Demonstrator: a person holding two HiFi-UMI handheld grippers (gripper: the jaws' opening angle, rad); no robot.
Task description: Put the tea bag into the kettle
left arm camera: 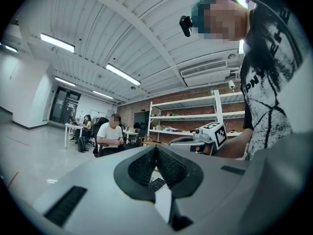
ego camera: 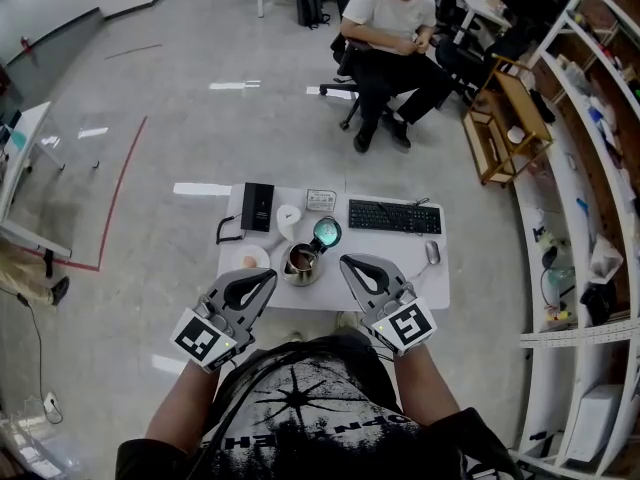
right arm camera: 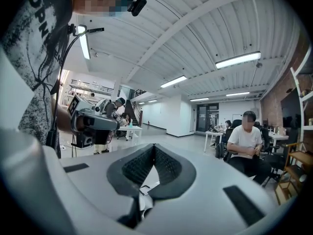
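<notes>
A steel kettle point(ego camera: 301, 262) stands on the small white table point(ego camera: 400, 283) with its round lid point(ego camera: 326, 233) swung open. To its left, a white saucer point(ego camera: 249, 259) holds a small pale thing too small to tell apart. My left gripper point(ego camera: 267, 277) hovers level over the table's near edge, just left of the kettle, its jaws closed together and empty. My right gripper point(ego camera: 347, 262) hovers just right of the kettle, shut with nothing in it. In the left gripper view the left gripper point(left arm camera: 156, 149) shows its pads meeting. The right gripper point(right arm camera: 154, 147) looks the same in its own view.
On the table lie a black keyboard point(ego camera: 395, 216), a mouse point(ego camera: 432, 252), a black phone point(ego camera: 256, 207), a white cup point(ego camera: 289, 218) and a small box point(ego camera: 321, 200). A person point(ego camera: 390, 28) sits on a chair beyond. Shelves point(ego camera: 590, 168) and a wooden cart point(ego camera: 505, 118) line the right.
</notes>
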